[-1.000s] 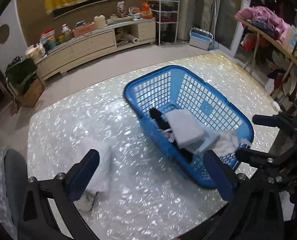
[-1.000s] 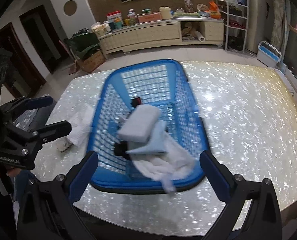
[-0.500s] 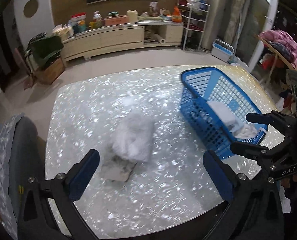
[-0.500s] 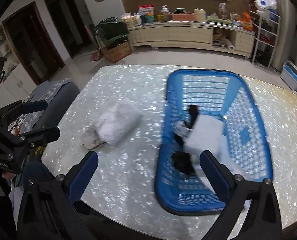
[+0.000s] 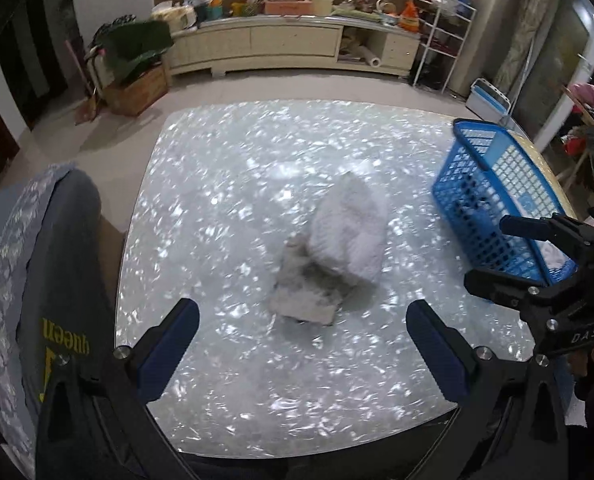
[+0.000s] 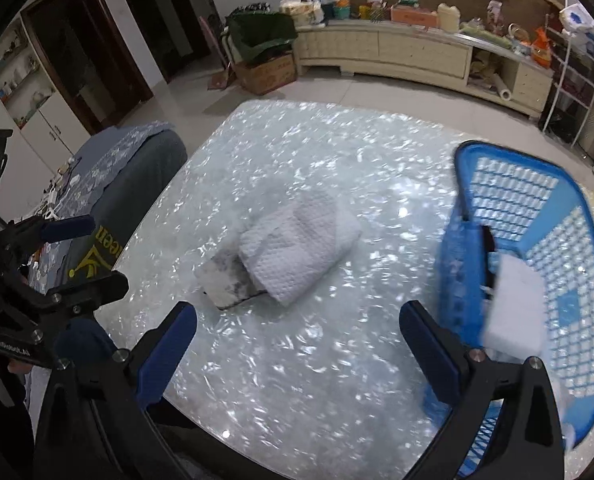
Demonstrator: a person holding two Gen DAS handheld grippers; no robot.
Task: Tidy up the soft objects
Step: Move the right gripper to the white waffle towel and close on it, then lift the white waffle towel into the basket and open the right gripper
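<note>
A folded white waffle towel (image 5: pixel 349 236) lies on a grey stained cloth (image 5: pixel 305 292) in the middle of the shiny white table (image 5: pixel 217 208); both show in the right wrist view, towel (image 6: pixel 301 240) and cloth (image 6: pixel 223 280). A blue basket (image 6: pixel 537 216) with folded white and dark cloths stands at the table's right; it also shows in the left wrist view (image 5: pixel 485 196). My left gripper (image 5: pixel 303 344) is open and empty, just in front of the towel. My right gripper (image 6: pixel 297 344) is open and empty, between towel and basket.
A chair with a grey patterned cover (image 5: pixel 37 280) stands at the table's left edge. A long cream sideboard (image 5: pixel 289 44) with clutter lines the far wall. A wire rack (image 5: pixel 437 40) and a clothes pile (image 5: pixel 593 96) stand at the right.
Both grippers swung left, away from the basket and toward the white towel, which now sits centred in both views. Both grippers stay open and empty.
</note>
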